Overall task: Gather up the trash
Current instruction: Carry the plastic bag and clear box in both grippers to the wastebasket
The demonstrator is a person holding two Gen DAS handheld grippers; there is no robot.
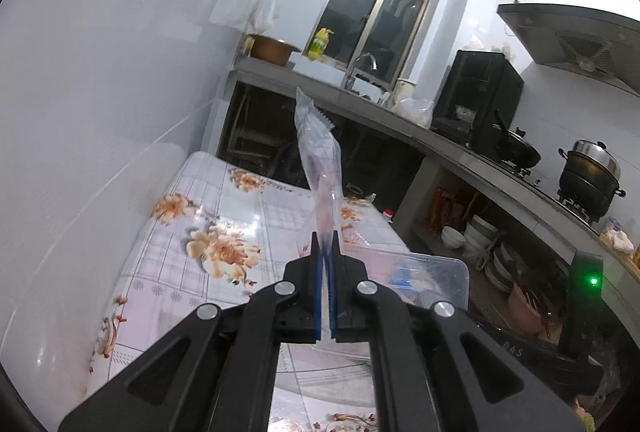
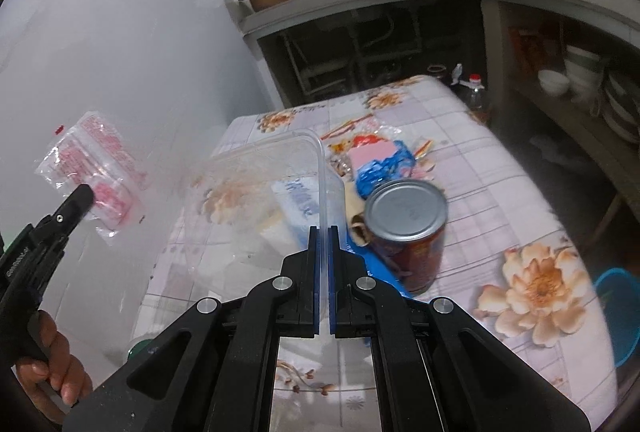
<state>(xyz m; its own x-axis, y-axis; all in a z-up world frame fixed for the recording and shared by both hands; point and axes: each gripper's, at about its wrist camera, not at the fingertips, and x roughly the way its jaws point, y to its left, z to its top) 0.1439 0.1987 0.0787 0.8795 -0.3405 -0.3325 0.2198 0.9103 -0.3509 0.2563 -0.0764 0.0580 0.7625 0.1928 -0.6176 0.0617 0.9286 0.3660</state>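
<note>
The left gripper (image 1: 326,244) is clamped on a clear plastic wrapper (image 1: 318,152), held up in the air over the floral table (image 1: 224,216); its long axis runs straight out along the fingers, serrated end pointing away toward the counter (image 1: 400,116). From the right wrist view that same wrapper (image 2: 94,168) shows red printing, but it's way too blurry to read.

The right gripper (image 2: 323,232) is pinched on the rim of a clear plastic bin (image 2: 316,148) on the table; there's only a thin slit between the blue pads, with the bin wall in it. Inside the bin there's a white and blue packet (image 2: 296,200) with blue characters I can't make out; just right of the bin stands an upright can (image 2: 408,232), label partly hidden behind the gripper; behind it a pile of blue and pink wrappers (image 2: 380,160), smeared by motion blur.
</note>
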